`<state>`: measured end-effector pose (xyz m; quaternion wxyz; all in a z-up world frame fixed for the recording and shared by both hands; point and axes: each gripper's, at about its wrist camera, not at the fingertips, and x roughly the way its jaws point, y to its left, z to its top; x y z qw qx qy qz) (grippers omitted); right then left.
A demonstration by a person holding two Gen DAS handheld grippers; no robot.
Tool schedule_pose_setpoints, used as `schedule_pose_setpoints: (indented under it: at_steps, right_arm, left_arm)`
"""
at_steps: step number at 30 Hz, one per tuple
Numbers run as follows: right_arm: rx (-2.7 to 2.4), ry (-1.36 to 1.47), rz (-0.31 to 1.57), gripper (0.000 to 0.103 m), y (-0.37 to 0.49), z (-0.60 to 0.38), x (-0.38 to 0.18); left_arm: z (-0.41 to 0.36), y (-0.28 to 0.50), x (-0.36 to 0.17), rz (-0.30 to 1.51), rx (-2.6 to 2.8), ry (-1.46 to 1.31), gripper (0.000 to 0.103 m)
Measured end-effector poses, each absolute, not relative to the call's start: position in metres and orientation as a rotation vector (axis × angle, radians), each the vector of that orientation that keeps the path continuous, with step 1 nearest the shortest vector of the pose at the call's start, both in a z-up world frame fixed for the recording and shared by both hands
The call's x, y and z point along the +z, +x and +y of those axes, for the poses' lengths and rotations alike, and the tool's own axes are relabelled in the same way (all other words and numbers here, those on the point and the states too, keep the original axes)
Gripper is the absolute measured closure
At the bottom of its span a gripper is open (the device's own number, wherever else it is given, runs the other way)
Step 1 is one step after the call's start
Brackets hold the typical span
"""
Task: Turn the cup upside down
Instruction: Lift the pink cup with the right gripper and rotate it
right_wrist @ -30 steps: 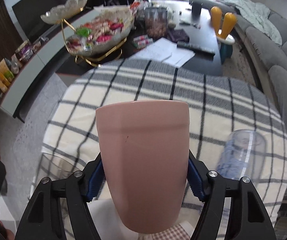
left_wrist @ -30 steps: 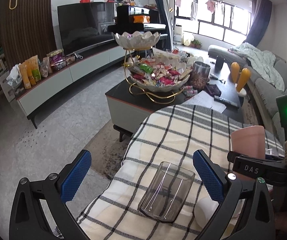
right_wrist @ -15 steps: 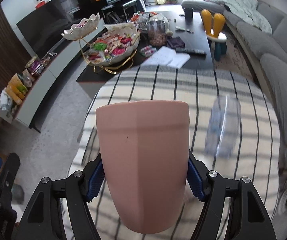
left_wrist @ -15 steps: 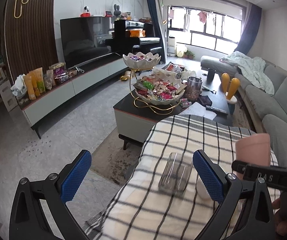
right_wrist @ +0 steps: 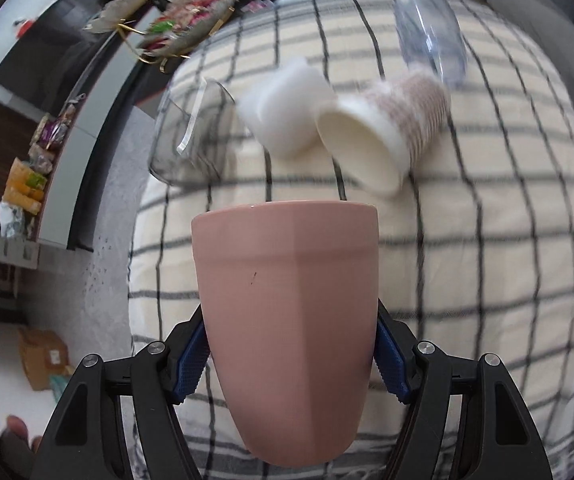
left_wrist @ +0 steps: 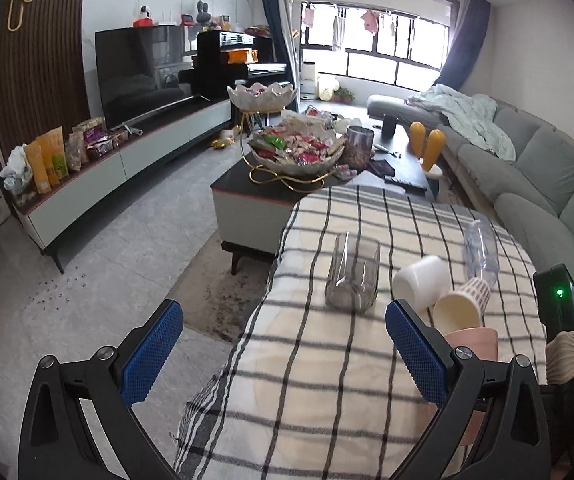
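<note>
My right gripper (right_wrist: 287, 354) is shut on a pink cup (right_wrist: 287, 300), its blue pads pressed on both sides of the cup's lower half. The cup's rim points away from the camera, over the checked tablecloth (right_wrist: 487, 260). The pink cup (left_wrist: 473, 342) also shows at the lower right of the left wrist view, behind the left gripper's right finger. My left gripper (left_wrist: 283, 352) is open and empty, above the near left edge of the table.
On the cloth lie a smoky clear tumbler (left_wrist: 353, 274), a white cup (left_wrist: 421, 282), a cream cup with a checked outside (left_wrist: 463, 306) and a clear plastic cup (left_wrist: 481, 248). A coffee table with a snack bowl (left_wrist: 297, 154) stands beyond; a grey sofa (left_wrist: 547, 184) is right.
The right gripper has tilted downward with the pink cup, so the view now looks down onto the cloth and the lying cups. The left gripper has pulled back and up from the table.
</note>
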<state>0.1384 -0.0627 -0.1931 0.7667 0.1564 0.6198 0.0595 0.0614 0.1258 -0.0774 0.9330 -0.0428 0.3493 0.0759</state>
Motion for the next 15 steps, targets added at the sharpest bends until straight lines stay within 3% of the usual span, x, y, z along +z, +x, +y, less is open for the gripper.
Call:
schedule_pose_setpoints:
  at_steps: [15]
  right_arm:
    - [0.098,0.351,1.28,0.032,0.156,-0.044,-0.216]
  left_arm:
    - [0.138,0.065,-0.108,0.737,0.179,-0.086,0.0]
